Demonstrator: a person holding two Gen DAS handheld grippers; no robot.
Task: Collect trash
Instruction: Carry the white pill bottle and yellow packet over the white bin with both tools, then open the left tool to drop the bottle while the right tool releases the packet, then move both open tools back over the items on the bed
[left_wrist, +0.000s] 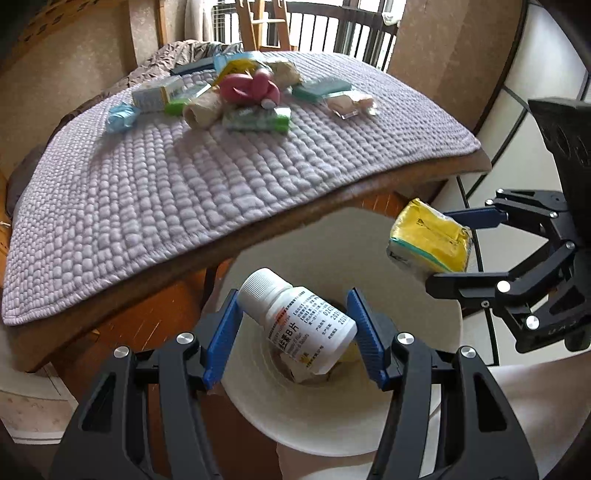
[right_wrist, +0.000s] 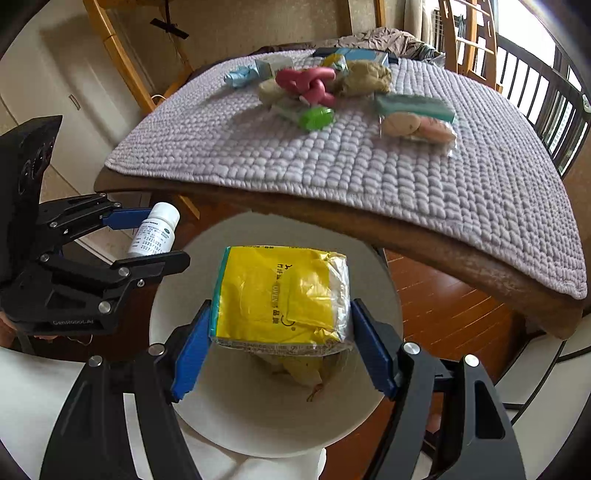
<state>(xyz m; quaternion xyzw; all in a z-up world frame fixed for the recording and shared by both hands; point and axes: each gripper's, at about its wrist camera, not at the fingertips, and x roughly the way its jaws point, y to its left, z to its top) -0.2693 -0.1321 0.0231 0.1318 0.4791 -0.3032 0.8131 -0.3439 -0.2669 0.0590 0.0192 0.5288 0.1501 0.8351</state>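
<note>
My left gripper (left_wrist: 295, 328) is shut on a white pill bottle (left_wrist: 295, 321) with a ribbed cap, held tilted over the mouth of a white bin (left_wrist: 332, 417). My right gripper (right_wrist: 280, 339) is shut on a yellow tissue pack (right_wrist: 280, 291), also above the white bin (right_wrist: 258, 417), which holds some crumpled wrappers at its bottom. In the left wrist view the right gripper (left_wrist: 452, 247) with the yellow tissue pack (left_wrist: 428, 236) hangs at the right. In the right wrist view the left gripper (right_wrist: 149, 238) with the pill bottle (right_wrist: 155, 229) is at the left.
A table under a quilted lilac cloth (left_wrist: 184, 177) stands just beyond the bin. At its far end lies a heap of litter: a pink toy (left_wrist: 247, 88), small boxes, green packets, paper wads and a clear snack bag (right_wrist: 417, 125). Wooden floor (right_wrist: 443, 295) lies beneath.
</note>
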